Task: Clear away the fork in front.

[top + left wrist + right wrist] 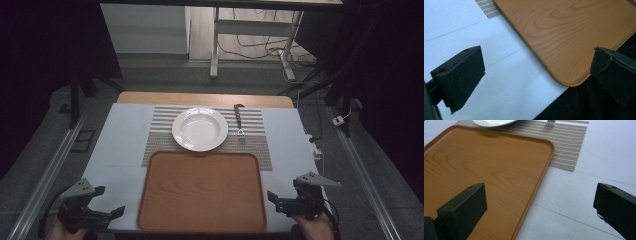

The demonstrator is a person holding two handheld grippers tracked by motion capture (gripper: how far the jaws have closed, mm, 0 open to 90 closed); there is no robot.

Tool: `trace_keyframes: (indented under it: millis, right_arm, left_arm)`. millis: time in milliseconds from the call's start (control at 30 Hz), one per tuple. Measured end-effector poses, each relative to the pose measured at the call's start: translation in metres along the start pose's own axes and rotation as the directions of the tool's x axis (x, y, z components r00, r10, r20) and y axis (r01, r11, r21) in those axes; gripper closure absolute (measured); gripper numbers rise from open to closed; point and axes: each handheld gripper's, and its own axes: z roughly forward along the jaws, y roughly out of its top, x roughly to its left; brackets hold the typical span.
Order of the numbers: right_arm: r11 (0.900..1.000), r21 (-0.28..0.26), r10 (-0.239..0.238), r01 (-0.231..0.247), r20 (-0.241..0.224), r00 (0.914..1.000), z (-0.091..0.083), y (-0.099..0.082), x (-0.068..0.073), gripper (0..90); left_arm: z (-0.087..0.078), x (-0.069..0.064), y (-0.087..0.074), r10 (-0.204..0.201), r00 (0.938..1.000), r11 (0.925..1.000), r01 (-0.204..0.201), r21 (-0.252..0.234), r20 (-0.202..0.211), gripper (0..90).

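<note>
A wooden tray [202,192] lies at the near middle of the white-covered table [120,145]. Behind it, a white plate [200,129] and a wooden-handled fork [239,120] rest on a striped placemat [260,150]. My left gripper [111,200] hovers by the tray's near left corner, open, with nothing between its jaws. In the left gripper view, the gripper [537,70] spans the tray's rounded corner [564,30]. My right gripper [275,200] is open beside the tray's near right edge. In its own view, that gripper [540,205] straddles the tray's edge [481,165], with the plate [494,122] and fork tines [550,123] far ahead.
The table's near edge runs just under both hands. White table surface lies on either side of the tray [599,157]. Beyond the table, desk legs and cables [285,55] stand on the floor. Metal rails [45,175] run along both sides of the table.
</note>
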Motion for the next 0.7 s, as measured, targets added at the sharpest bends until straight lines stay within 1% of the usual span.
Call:
trace_keyframes:
  millis: [33, 67, 100, 133, 167, 233, 333, 400, 533, 700]
  right_arm:
    - [1.0, 0.007, -0.006, 0.006, -0.007, 1.0, 0.0007, 0.0002, 0.0005, 0.0]
    - [0.9994, 0.027, -0.021, 0.021, -0.014, 0.9997, 0.0029, 0.0009, 0.002, 0.0]
    - [0.9994, 0.027, -0.021, 0.021, -0.014, 0.9997, 0.0029, 0.0009, 0.002, 0.0]
    - [0.9986, 0.036, -0.039, 0.039, -0.013, 0.9992, 0.0039, 0.001, 0.0037, 0.0]
    - [0.9983, 0.037, -0.045, 0.046, -0.014, 0.9989, 0.0039, 0.0011, 0.0042, 0.0]
    - [0.9982, 0.037, -0.047, 0.048, -0.013, 0.9988, 0.004, 0.0011, 0.0044, 0.0]
    - [0.9981, 0.038, -0.047, 0.048, -0.017, 0.9987, 0.004, 0.0011, 0.0041, 0.0]
    - [0.9978, 0.042, -0.05, 0.051, -0.018, 0.9986, 0.0041, 0.0013, 0.0042, 0.0]
    - [0.9971, 0.046, -0.061, 0.061, -0.013, 0.9981, 0.0045, 0.0013, 0.0055, 0.0]
    - [0.9963, 0.056, -0.064, 0.065, -0.026, 0.9976, 0.0057, 0.0017, 0.0056, 0.0]
  left_arm:
    - [0.0004, -0.0001, 0.0, 0.001, 1.0, 1.0, -0.001, 0.003, 0.004, 0.0]
    - [0.0005, 0.0001, 0.0001, 0.001, 1.0, 1.0, -0.001, 0.004, 0.005, 0.0]
    - [0.0006, 0.0004, 0.0002, -0.001, 1.0, 1.0, 0.001, 0.005, 0.006, 0.0]
    - [0.0006, 0.0011, 0.0002, -0.005, 0.9999, 1.0, 0.005, 0.006, 0.013, 0.0]
    - [0.0006, 0.0018, 0.0002, -0.011, 0.9998, 0.9999, 0.011, 0.005, 0.016, 0.0]
    - [-0.0001, 0.0039, -0.0001, -0.022, 0.9992, 0.9998, 0.022, -0.003, 0.032, 0.0]
    - [-0.0006, 0.0061, 0.0, -0.038, 0.9985, 0.9991, 0.039, -0.018, 0.041, 0.0]
    - [-0.0006, 0.0074, 0.0001, -0.041, 0.9983, 0.9988, 0.042, -0.024, 0.042, 0.0]
    - [0.0004, 0.0082, 0.0006, -0.05, 0.9976, 0.9986, 0.051, -0.015, 0.048, 0.0]
    - [0.0007, 0.0088, 0.0006, -0.056, 0.9971, 0.9983, 0.057, -0.012, 0.052, 0.0]
